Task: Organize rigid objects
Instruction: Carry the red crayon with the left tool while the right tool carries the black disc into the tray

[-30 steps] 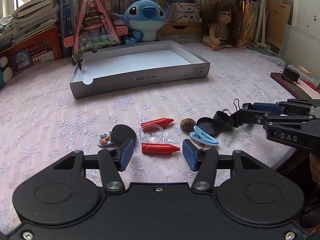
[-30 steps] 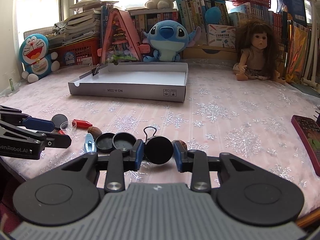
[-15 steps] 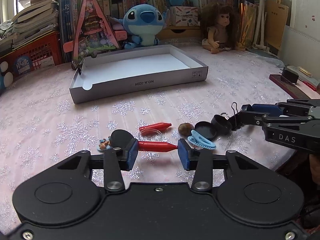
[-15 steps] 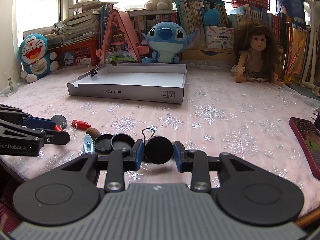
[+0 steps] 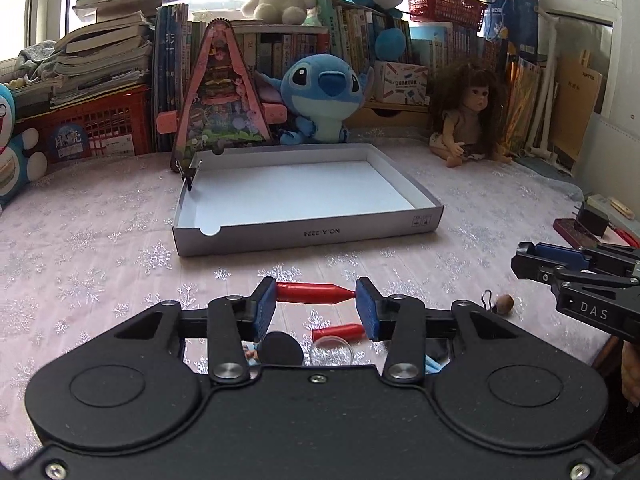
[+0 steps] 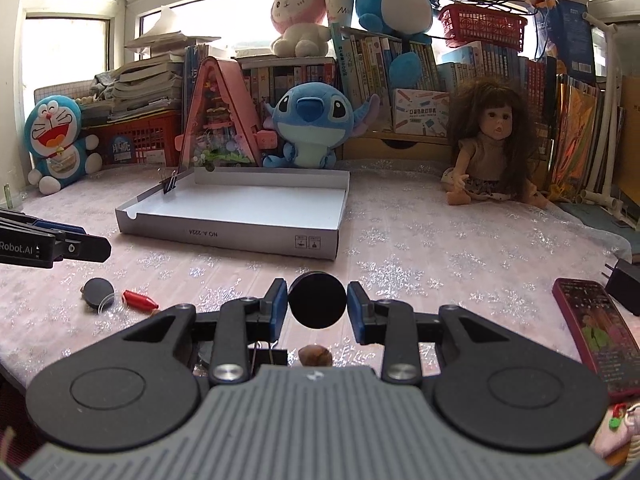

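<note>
With the left gripper [image 5: 316, 306] clamped end to end on a red crayon [image 5: 316, 293] and the right gripper [image 6: 317, 306] pinching a black round lid [image 6: 317, 300], both lifted above the tabletop's near edge, the carry step appears underway, next calling for release inside the empty white box [image 5: 304, 194].

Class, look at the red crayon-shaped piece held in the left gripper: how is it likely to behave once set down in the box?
The red piece looks stiff: spanning the left gripper end to end, it shows no sag. Its round, tapered body would probably roll in a curve inside the white box. Its glossy surface may be slippery.
</note>
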`<state>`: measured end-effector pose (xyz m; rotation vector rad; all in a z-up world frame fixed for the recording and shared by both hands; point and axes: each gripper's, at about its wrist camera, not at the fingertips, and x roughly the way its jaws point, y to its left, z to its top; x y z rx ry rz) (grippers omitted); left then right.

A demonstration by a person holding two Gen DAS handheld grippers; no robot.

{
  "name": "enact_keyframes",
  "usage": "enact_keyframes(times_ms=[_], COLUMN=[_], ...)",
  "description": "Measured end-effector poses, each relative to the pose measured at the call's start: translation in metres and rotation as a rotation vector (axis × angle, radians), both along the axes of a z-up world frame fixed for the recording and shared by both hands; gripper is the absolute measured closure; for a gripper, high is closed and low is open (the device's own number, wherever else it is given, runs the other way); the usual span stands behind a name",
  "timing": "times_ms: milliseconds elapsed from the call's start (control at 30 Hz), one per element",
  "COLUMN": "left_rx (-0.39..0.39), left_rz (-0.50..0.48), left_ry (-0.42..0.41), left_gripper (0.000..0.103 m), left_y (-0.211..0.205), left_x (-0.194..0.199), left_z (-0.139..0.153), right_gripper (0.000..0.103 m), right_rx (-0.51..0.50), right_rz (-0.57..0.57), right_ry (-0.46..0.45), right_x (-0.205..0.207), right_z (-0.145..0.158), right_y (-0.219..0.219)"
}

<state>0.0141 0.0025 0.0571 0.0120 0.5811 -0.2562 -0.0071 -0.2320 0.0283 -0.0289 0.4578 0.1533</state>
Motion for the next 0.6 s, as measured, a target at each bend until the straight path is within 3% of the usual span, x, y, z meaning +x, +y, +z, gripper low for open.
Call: enact_keyframes(times_ms=[167, 367, 600], left_rx=[-0.048, -0.069, -0.097], left_rz=[0.047, 0.071, 0.089], left_ry=[-0.017, 0.018, 0.067], left_gripper=[0.062, 0.062, 0.062], left_y=[0.010, 0.014, 0.016], left_x=[0.019, 0.048, 0.087], left_z=[0.012, 0.019, 0.026], right_gripper=[0.065, 0.065, 0.065], right_rx=[0.028, 0.045, 0.169], right_rz=[-0.001, 0.026, 0.017], right_ry=[0.002, 0.017, 0.124], right_x=[0.013, 0.035, 0.086], right_z=[0.011, 0.024, 0.036], right_y=[-0.006, -0.004, -0.012])
